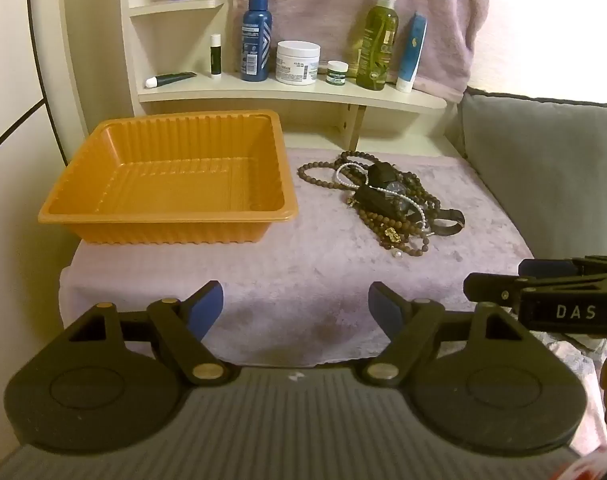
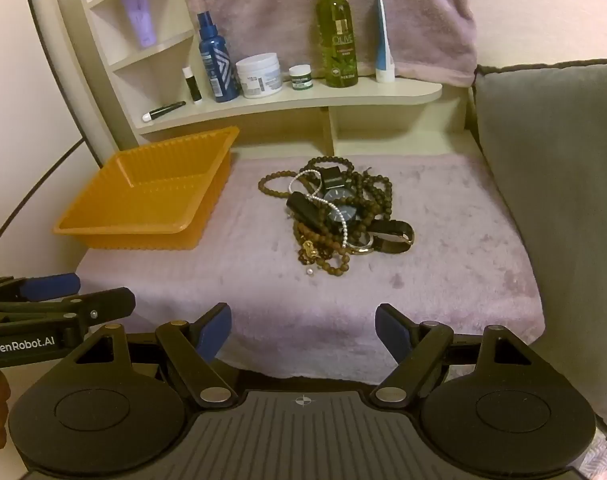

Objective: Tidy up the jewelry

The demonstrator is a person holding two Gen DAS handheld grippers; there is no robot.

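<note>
A tangled pile of jewelry point(image 1: 387, 202) lies on a lilac towel: brown bead strands, a white pearl strand, dark watches and a black strap. It also shows in the right wrist view point(image 2: 337, 216). An empty orange plastic tray point(image 1: 171, 178) stands left of the pile, also in the right wrist view point(image 2: 151, 196). My left gripper point(image 1: 295, 308) is open and empty, low near the towel's front edge. My right gripper point(image 2: 302, 328) is open and empty, in front of the pile. Each gripper shows at the other view's edge.
A loose pearl point(image 2: 309, 271) lies just in front of the pile. A cream shelf point(image 1: 303, 96) behind holds bottles, jars and tubes. A grey cushion point(image 2: 551, 184) borders the towel point(image 2: 443, 240) on the right.
</note>
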